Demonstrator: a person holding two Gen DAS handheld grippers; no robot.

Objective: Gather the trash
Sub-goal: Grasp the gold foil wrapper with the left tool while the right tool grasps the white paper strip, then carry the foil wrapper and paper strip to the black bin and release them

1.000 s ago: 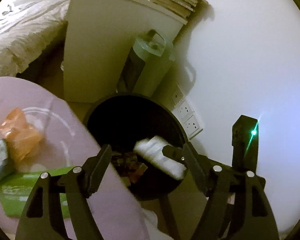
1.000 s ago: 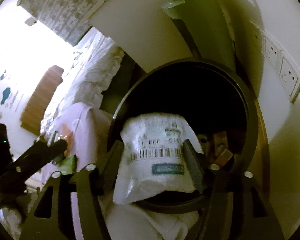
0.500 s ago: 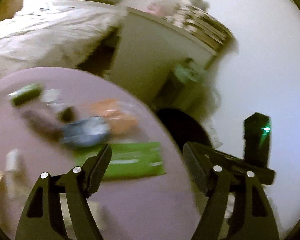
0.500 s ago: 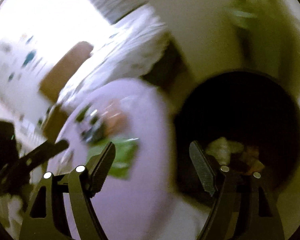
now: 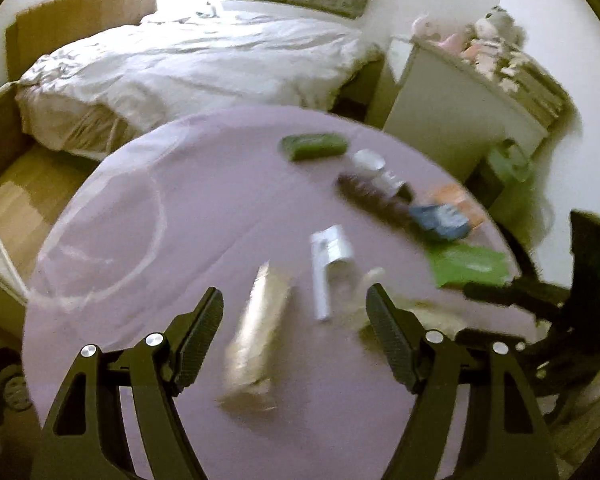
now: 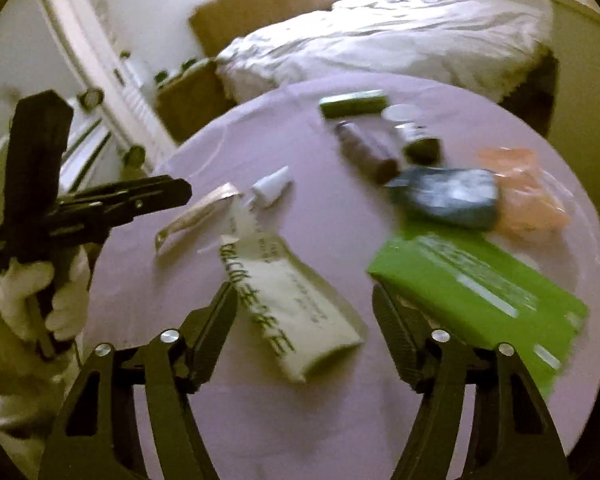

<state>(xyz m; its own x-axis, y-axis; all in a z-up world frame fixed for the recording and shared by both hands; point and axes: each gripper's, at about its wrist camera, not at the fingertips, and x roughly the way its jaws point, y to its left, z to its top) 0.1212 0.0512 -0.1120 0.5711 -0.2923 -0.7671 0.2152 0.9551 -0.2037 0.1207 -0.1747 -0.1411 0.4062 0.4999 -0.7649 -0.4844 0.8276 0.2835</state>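
Both claws wide and empty above the round purple table (image 6: 260, 432).

The right gripper (image 6: 302, 330) hangs jaws spread, the cream printed packet (image 6: 288, 300) lying on the cloth between its tips, the green flat box (image 6: 480, 300) just off its right finger. The left gripper (image 5: 294, 336), equally spread, has the blurred beige wrapper (image 5: 256, 336) between its fingers and a white tube (image 5: 328, 264) just ahead. The bed (image 5: 188, 68) sits beyond.
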